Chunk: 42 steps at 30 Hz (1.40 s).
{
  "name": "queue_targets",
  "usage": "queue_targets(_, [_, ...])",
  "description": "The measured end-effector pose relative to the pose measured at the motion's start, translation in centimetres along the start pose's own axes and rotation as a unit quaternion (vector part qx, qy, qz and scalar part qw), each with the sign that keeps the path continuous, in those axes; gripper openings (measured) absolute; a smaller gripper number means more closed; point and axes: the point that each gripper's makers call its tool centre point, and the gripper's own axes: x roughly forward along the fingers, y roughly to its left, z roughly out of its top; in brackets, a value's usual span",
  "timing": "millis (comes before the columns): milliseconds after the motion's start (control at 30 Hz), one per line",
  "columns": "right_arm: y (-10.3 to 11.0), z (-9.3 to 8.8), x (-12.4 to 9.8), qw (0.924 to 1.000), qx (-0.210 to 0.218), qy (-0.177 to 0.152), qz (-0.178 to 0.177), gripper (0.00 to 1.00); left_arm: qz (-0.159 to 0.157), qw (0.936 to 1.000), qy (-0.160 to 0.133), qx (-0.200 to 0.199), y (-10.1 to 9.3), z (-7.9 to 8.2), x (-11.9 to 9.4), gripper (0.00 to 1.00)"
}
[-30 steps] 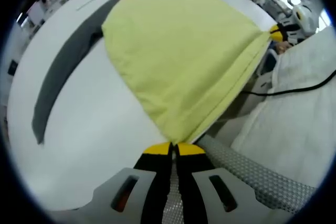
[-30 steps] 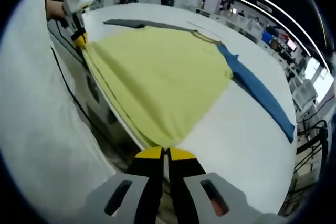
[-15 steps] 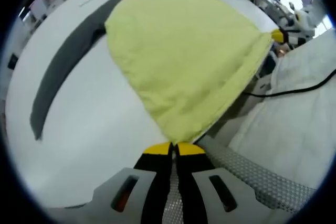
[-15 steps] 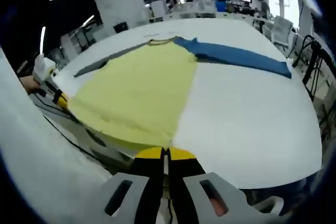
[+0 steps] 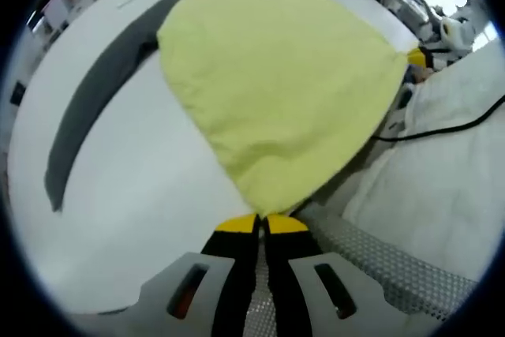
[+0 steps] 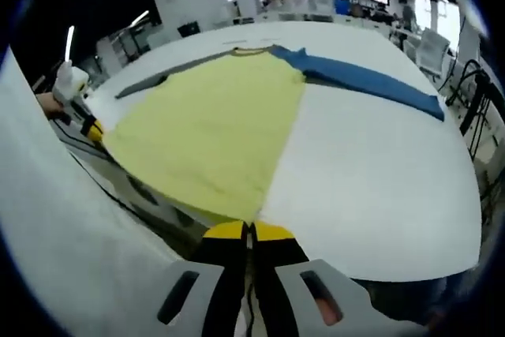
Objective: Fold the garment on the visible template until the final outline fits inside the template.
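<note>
A large white table (image 6: pixel 379 187) stands in a workshop hall with strip lights overhead and further benches behind. On it lies a garment (image 6: pixel 209 128) with a yellow-green body, a grey sleeve (image 5: pixel 91 104) stretched out to one side and a blue sleeve (image 6: pixel 367 80) to the other; the collar lies at the far end of the table. The hem end of the body overhangs the near table edge, where both corners are held. In the left gripper view, the left gripper (image 5: pixel 261 222) has its yellow-tipped jaws pressed together on one hem corner, and the right gripper (image 5: pixel 418 57) appears at the far corner of the hem. In the right gripper view, the right gripper (image 6: pixel 248 230) has its jaws likewise closed on the opposite hem corner, with the left gripper (image 6: pixel 88 128) visible at the other end of the hem. No template outline can be made out on the table surface.
</note>
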Motion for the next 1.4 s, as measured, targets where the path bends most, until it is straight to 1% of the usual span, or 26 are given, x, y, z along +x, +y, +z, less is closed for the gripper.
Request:
queue_targets(200, [0.2,0.1,0.0,0.9978,-0.065,0.015,0.001,0.03,0.000,1.0000,0.002,0.005,0.0,0.0,0.0,0.00])
queue_targets(333, [0.3,0.0,0.0,0.9916,-0.127,0.026,0.000,0.03,0.000,1.0000,0.003,0.006,0.0,0.0,0.0,0.00])
queue_targets(500, [0.3,0.0,0.0,0.9903,-0.136,0.028,0.000,0.04,-0.001,1.0000,0.002,0.003,0.0,0.0,0.0,0.00])
queue_targets(600, [0.2,0.0,0.0,0.9882,-0.150,0.031,-0.001,0.04,-0.001,1.0000,0.003,0.003,0.0,0.0,0.0,0.00])
queue_targets(667, [0.2,0.0,0.0,0.9882,-0.149,0.033,0.000,0.07,-0.001,1.0000,0.006,0.000,-0.1,0.1,0.0,0.00])
queue_targets(733, [0.1,0.0,-0.2,0.9904,-0.133,0.037,0.001,0.10,-0.002,0.9999,0.011,0.005,-0.2,0.3,-0.4,0.00])
queue_targets(800, [-0.3,0.3,-0.5,0.9917,-0.125,0.031,0.001,0.13,-0.002,0.9999,0.010,0.003,-0.1,0.7,-0.8,0.00])
queue_targets(900, [-0.5,0.8,-0.8,0.9938,-0.109,0.026,0.003,0.17,-0.002,0.9999,-0.002,-0.012,0.1,1.5,-1.4,0.02])
queue_targets(1033, [-0.9,2.3,-1.4,0.9964,-0.084,0.009,0.005,0.22,-0.006,0.9992,-0.024,-0.030,0.5,2.8,-2.3,0.05])
queue_targets(1100, [-1.1,3.0,-1.6,0.9969,-0.078,0.006,0.004,0.24,-0.007,0.9988,-0.033,-0.036,0.6,3.4,-2.7,0.08])
queue_targets(1200, [-1.2,3.6,-1.8,0.9970,-0.077,0.002,0.006,0.26,-0.004,0.9983,-0.040,-0.044,1.0,3.8,-3.1,0.10])
queue_targets(1267, [-1.4,3.9,-1.9,0.9965,-0.083,0.002,0.007,0.27,-0.002,0.9976,-0.047,-0.050,1.2,4.1,-3.4,0.11])
queue_targets(1400, [-2.1,4.3,-2.6,0.9955,-0.094,0.005,0.002,0.27,0.008,0.9965,-0.053,-0.064,2.2,4.0,-3.8,0.12])
